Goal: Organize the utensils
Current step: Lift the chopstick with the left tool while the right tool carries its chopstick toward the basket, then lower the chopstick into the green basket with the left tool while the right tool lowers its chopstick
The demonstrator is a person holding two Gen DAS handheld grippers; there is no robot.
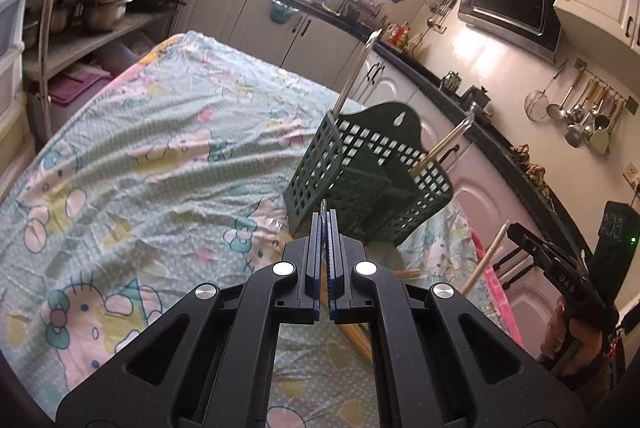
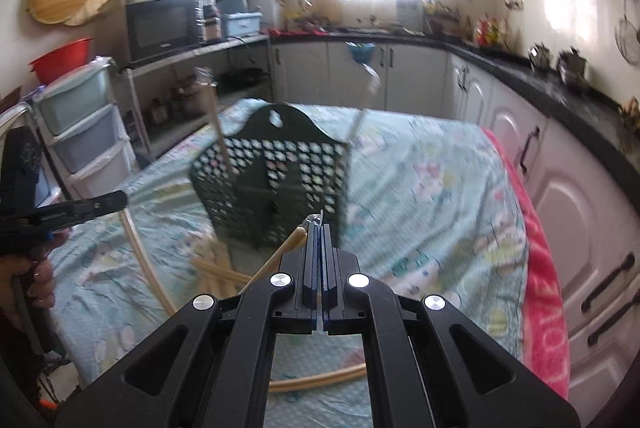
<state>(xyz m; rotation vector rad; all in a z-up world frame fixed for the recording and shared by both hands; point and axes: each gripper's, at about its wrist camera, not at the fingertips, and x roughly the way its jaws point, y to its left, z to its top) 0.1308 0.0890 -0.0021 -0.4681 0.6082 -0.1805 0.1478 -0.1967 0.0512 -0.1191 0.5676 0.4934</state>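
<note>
A dark green perforated utensil basket (image 1: pixel 372 171) stands on the cartoon-print tablecloth (image 1: pixel 140 167), with a metal utensil (image 1: pixel 356 75) in its left end and another (image 1: pixel 444 143) in its right. My left gripper (image 1: pixel 325 216) is shut on a thin metal utensil (image 1: pixel 323 205), just in front of the basket. My right gripper (image 2: pixel 320 228) is shut on a wooden chopstick (image 2: pixel 280 254) close before the basket (image 2: pixel 272 179). It shows in the left wrist view (image 1: pixel 516 232) holding the chopstick (image 1: pixel 486 260). Loose wooden chopsticks (image 2: pixel 212 268) lie on the cloth.
Kitchen cabinets and a black counter (image 1: pixel 460 95) run along the right of the table. A pink towel (image 2: pixel 544 288) hangs over the table's right edge. A shelf with pots (image 1: pixel 104 3) and plastic drawers (image 2: pixel 88 131) stand on the left.
</note>
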